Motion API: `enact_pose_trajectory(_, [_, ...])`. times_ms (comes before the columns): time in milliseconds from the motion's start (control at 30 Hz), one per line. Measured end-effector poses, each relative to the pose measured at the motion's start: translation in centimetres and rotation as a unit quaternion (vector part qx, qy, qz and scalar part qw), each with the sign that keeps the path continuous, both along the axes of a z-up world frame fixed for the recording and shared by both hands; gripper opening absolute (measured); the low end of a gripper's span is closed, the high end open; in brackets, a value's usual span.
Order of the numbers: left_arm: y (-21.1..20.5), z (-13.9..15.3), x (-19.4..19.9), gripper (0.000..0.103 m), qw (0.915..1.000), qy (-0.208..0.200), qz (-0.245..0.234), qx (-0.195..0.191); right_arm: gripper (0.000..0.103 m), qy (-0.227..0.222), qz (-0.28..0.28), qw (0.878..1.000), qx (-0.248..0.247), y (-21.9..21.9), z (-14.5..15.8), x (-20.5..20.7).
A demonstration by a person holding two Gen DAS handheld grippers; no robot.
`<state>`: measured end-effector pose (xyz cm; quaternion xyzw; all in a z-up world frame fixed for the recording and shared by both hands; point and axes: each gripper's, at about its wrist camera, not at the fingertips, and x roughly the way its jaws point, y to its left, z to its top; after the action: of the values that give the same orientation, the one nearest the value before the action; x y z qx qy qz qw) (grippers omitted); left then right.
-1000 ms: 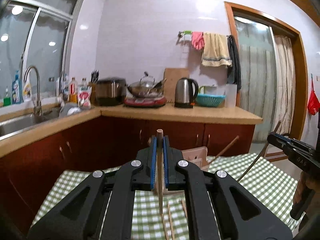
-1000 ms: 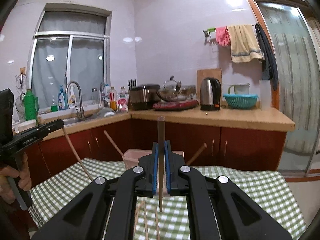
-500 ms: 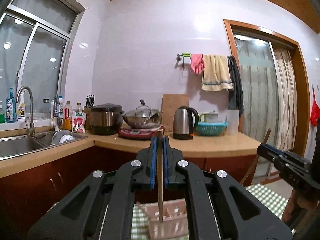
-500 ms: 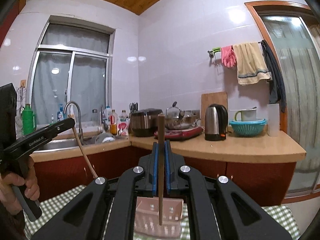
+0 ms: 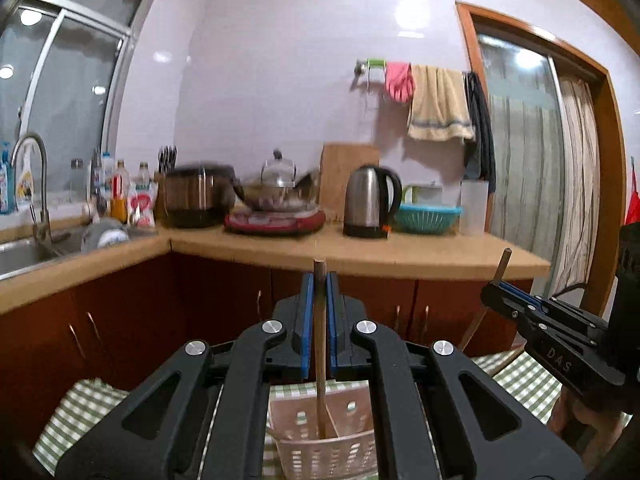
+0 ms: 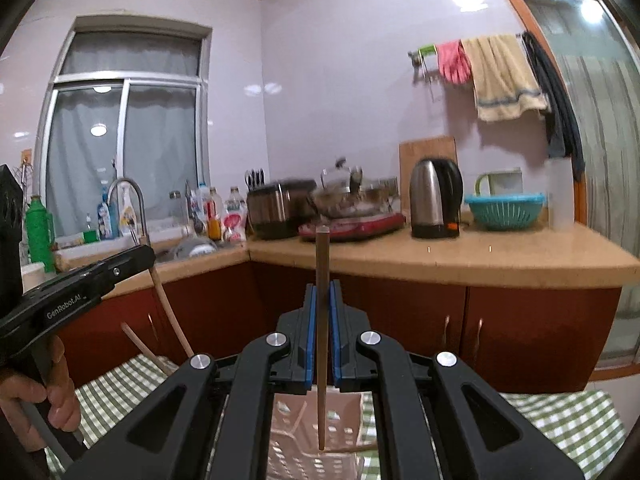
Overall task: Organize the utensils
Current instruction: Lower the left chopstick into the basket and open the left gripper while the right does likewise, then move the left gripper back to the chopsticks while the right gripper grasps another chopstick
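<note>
My left gripper (image 5: 319,280) is shut on a wooden chopstick (image 5: 320,344) held upright; its lower end reaches down into the pale pink perforated utensil basket (image 5: 324,436) on the checked cloth. My right gripper (image 6: 322,296) is shut on a darker chopstick (image 6: 322,340), also upright, its tip just over the same basket (image 6: 316,432). The right gripper shows in the left wrist view (image 5: 496,290) at the right, the left gripper in the right wrist view (image 6: 150,256) at the left, each with its chopstick slanting down.
A green-and-white checked cloth (image 6: 556,420) covers the table. Another chopstick (image 6: 138,340) leans up at the left. Behind stand red-brown cabinets and a counter (image 5: 400,256) with kettle (image 5: 370,202), wok, rice cooker, teal colander and sink (image 5: 20,252).
Both grippers have come back down after rising; the basket is larger and nearer under both. The left chopstick's tip has entered the basket; the right one hangs just above it.
</note>
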<state>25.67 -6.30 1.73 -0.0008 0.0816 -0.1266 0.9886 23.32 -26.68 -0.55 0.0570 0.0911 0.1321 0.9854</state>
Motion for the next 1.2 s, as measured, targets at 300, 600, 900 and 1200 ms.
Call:
enact_pose_trajectory(300, [0.3, -2.8, 1.8, 0.034, 0.9992, 0.038, 0.004, 0.008, 0.021, 0.036, -0.001, 0.999, -0.017, 0.6, -2.2, 1.2])
enact_pose_trajectory(600, [0.3, -1.3, -0.1, 0.065, 0.9998, 0.017, -0.001, 0.006, 0.057, 0.005, -0.024, 0.999, -0.027, 0.0, 0.3, -0.6])
enact_pose_trajectory(900, [0.8, 0.1, -4.7, 0.075, 0.9999, -0.01, 0.006, 0.012, 0.057, -0.01, -0.032, 0.999, -0.033, -0.9, 1.7, -5.6])
enact_pose_trajectory(1200, [1.9, -2.6, -8.7, 0.075, 0.9994, 0.026, 0.015, 0.019, 0.057, 0.012, -0.036, 0.998, -0.039, -1.1, -0.4, -9.8])
